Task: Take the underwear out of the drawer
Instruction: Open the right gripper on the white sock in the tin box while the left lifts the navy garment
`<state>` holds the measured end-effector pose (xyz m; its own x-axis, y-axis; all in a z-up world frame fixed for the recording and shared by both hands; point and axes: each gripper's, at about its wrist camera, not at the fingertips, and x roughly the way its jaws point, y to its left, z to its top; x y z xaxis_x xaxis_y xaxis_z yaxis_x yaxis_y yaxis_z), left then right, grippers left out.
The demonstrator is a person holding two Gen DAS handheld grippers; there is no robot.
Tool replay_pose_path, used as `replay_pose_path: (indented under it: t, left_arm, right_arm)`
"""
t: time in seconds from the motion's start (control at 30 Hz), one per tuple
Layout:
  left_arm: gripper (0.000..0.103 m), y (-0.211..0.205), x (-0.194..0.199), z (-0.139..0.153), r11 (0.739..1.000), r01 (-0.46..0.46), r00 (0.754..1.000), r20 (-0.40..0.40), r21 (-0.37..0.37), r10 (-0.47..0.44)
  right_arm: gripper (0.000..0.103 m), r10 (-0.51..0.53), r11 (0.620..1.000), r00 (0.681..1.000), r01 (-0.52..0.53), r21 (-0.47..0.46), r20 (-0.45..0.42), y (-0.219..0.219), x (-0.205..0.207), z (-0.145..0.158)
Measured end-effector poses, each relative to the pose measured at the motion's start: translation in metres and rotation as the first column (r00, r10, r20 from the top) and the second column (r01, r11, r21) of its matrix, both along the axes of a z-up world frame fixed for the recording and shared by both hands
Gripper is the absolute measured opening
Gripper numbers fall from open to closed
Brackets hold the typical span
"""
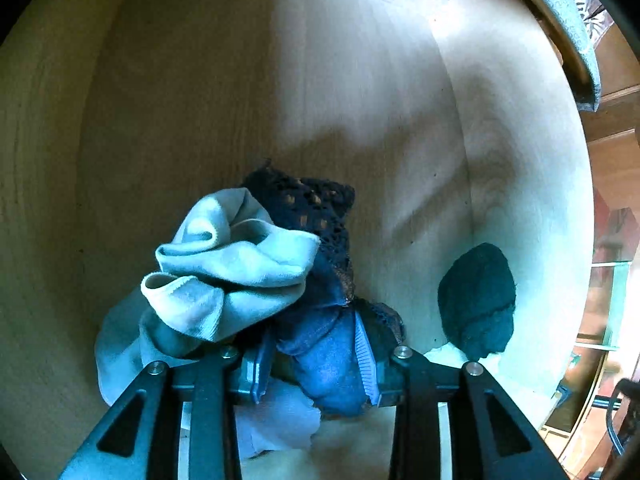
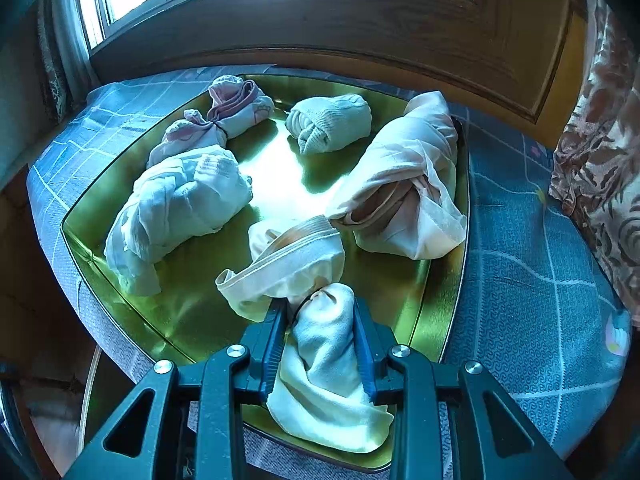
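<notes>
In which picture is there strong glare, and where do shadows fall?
Right wrist view: bright glare on the shiny green tray, window overexposed at top. Left wrist view: dim, bluish; broad soft shadows cross the wooden drawer floor; bright overexposure at the right edge. Both bend strongly at the edges.

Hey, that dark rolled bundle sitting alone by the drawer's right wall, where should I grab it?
Probably across the rounded middle of the dark rolled bundle, coming from above. It is compact and oval, and the drawer wall close beside it blocks a side approach.
</notes>
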<state>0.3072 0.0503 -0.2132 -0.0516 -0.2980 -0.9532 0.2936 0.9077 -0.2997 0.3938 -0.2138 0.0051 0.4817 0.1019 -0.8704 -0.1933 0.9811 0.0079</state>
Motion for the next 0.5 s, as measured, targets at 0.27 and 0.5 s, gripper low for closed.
replay_pose_path:
  t: [0.27, 0.5]
  left_arm:
    - [0.036, -0.006, -0.009, 0.013, 1.000, 0.023, 0.998, 0.050, 0.010, -0.023]
    - [0.036, -0.004, -0.018, 0.031, 0.999, 0.033, 0.993, 0.113, -0.001, -0.033]
  right_arm:
    - [0.032, -0.018, 1.000, 1.000, 0.018, -0.006, 0.000, 0.001, 0.001, -0.001]
    - [0.035, -0.032, 0.999, 0.999, 0.032, -0.014, 0.003, 0.003, 0.000, -0.001]
